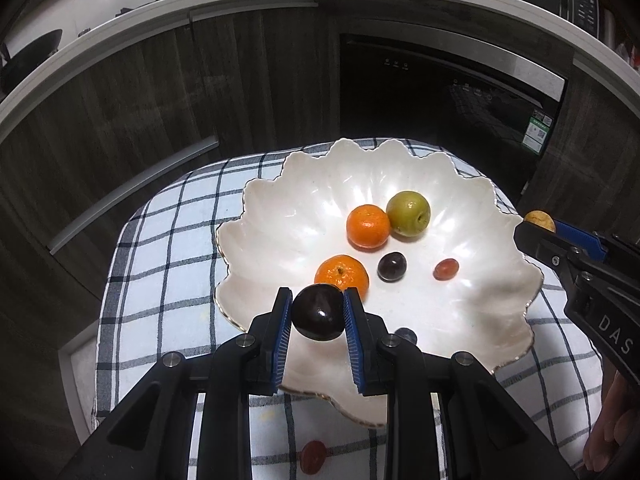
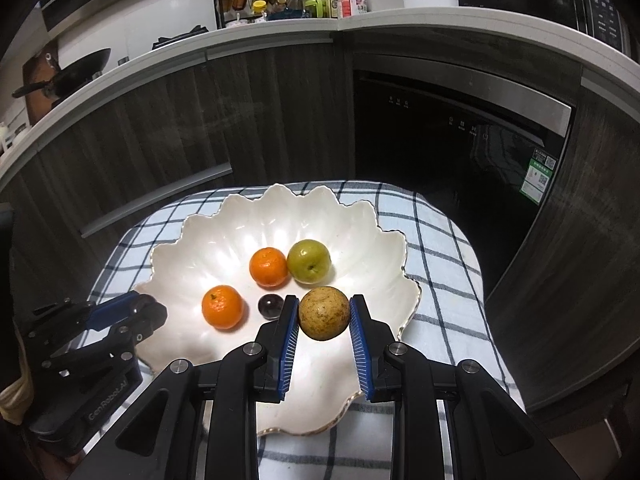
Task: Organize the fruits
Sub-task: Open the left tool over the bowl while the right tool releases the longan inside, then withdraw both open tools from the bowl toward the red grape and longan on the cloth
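A white scalloped bowl [image 1: 492, 292] [image 2: 372, 248] sits on a checked cloth [image 1: 160, 248] [image 2: 436, 248]. In it lie two tangerines [image 1: 368, 227] [image 1: 342, 274] [image 2: 269, 266] [image 2: 222, 306], a green fruit [image 1: 408, 213] [image 2: 309, 261], a dark grape [image 1: 392, 266] [image 2: 270, 305] and a red grape [image 1: 445, 269]. My left gripper [image 1: 317, 313] [image 2: 138, 310] is shut on a dark plum [image 1: 318, 312] over the bowl's near rim. My right gripper [image 2: 324, 313] [image 1: 538, 228] is shut on a brown-speckled round fruit [image 2: 324, 313] [image 1: 540, 221] above the bowl's right side.
A red grape [image 1: 313, 456] lies on the cloth in front of the bowl. Another dark fruit [image 1: 406, 336] shows in the bowl behind my left fingers. Dark cabinets and a built-in dishwasher [image 2: 460, 152] stand beyond the table. A white counter [image 2: 280, 28] carries bottles.
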`<move>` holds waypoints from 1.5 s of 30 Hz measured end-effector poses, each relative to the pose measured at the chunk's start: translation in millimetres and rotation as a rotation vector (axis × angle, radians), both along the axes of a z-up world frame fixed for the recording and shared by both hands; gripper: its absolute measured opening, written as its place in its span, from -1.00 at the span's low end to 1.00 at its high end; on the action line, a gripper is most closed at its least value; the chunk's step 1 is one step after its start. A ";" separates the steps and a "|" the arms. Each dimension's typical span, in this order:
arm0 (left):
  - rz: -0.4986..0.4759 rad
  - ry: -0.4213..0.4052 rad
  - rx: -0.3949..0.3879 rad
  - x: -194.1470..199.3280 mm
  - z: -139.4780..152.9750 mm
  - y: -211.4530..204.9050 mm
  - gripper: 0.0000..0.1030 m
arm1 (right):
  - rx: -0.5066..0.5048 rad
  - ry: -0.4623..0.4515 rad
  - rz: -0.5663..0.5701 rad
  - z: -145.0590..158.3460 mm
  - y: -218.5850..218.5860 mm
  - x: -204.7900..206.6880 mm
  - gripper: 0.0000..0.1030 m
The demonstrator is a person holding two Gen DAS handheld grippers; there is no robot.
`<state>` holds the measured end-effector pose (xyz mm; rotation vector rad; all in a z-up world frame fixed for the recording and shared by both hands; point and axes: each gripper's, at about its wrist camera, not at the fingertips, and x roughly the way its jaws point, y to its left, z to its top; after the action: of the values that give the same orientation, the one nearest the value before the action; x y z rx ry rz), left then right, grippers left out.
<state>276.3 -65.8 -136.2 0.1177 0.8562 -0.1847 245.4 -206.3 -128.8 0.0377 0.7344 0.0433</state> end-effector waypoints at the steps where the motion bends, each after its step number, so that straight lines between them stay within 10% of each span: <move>1: 0.002 0.001 0.000 1.8 -0.5 -0.4 -0.49 | 0.000 0.003 -0.001 -1.4 -0.4 3.4 -0.47; 16: 0.031 0.033 0.000 29.3 -12.7 6.5 -0.47 | 0.003 0.046 0.010 -16.1 0.2 38.3 -0.47; 20: 0.050 0.010 0.000 27.0 -7.9 8.6 0.07 | 0.010 0.062 0.021 -18.4 2.4 43.1 -0.45; 29: 0.079 -0.018 0.009 22.3 5.7 16.2 0.51 | 0.001 0.022 0.007 -6.6 4.2 36.8 0.46; 45: 0.089 -0.091 0.024 -6.4 37.3 23.9 0.66 | -0.008 -0.036 -0.030 22.0 3.6 10.6 0.49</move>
<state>269.9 -41.9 -98.9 0.1096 0.7715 -0.0849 256.0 -202.7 -106.8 0.0405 0.6973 0.0123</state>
